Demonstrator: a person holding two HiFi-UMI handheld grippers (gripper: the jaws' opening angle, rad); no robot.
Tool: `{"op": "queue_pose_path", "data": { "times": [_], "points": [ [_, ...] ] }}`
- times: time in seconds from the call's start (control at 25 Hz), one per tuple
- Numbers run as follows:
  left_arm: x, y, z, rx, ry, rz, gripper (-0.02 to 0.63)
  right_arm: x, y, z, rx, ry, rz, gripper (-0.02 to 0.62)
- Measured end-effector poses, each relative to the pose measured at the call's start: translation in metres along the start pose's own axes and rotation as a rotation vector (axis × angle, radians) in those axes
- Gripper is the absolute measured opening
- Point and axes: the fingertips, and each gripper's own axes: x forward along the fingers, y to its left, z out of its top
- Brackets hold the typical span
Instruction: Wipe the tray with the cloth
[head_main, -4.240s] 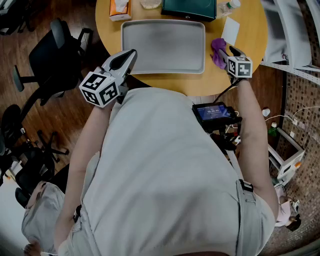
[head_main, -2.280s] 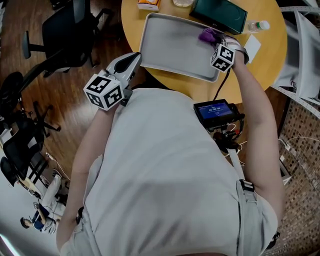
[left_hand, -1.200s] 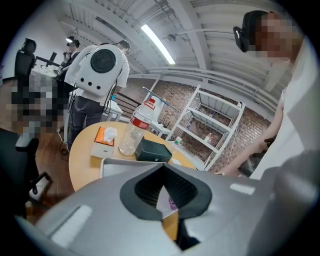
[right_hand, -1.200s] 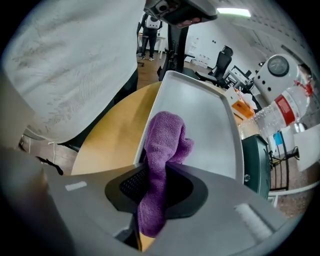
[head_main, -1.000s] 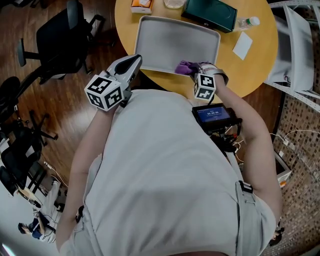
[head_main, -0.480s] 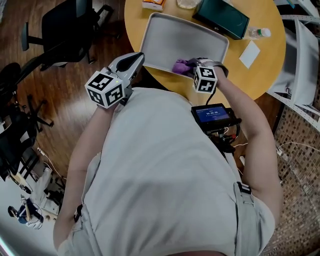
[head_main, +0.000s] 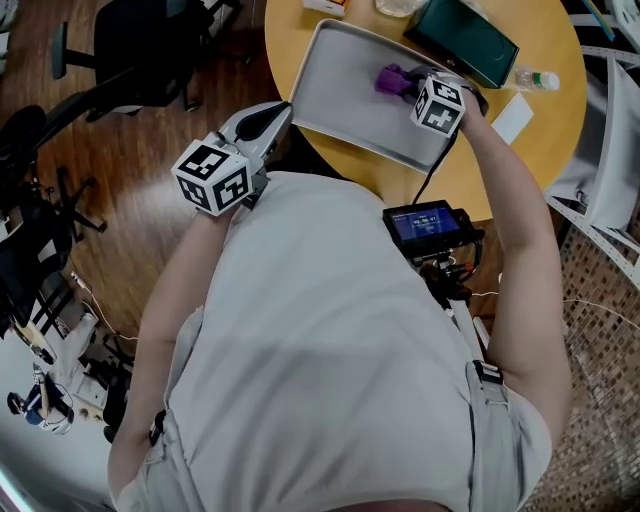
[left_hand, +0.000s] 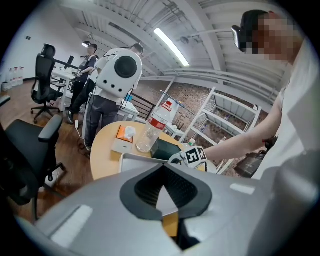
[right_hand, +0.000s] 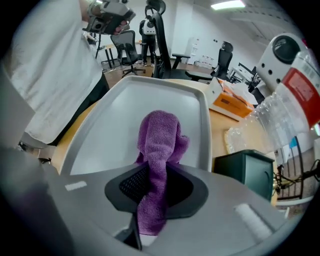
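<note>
Cloth (head_main: 390, 78): purple terry, bunched, resting on the tray floor.
Tray (head_main: 335, 95): grey, smooth, rectangular, with rounded corners and a raised rim, on the round wooden counter (head_main: 285, 40).
Right claw (head_main: 408, 84): pinching the cloth's tail.
Left claw (head_main: 280, 112): pressed together, empty, beside the counter's edge.

round wooden table (head_main: 289, 40), dark green box (head_main: 468, 40), office chair (head_main: 150, 45)

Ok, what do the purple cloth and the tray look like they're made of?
The cloth looks like soft terry or microfibre: a fuzzy nap and limp folds. The tray looks like light grey moulded plastic, possibly coated metal: smooth matte surface, rounded raised rim, no sharp glare.
</note>
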Motion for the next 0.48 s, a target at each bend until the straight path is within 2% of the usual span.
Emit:
{"op": "queue_pose_path", "data": {
  "times": [0.32, 0.48],
  "points": [
    [-0.016, -0.001, -0.002, -0.012, -0.013, 0.038, 0.000, -0.015, -0.045, -0.015, 0.040, 0.049, -0.083, 0.081],
    [-0.012, -0.004, -0.006, -0.013, -0.002, 0.030, 0.000, -0.015, -0.047, -0.020, 0.055, 0.069, -0.092, 0.081]
  ]
}}
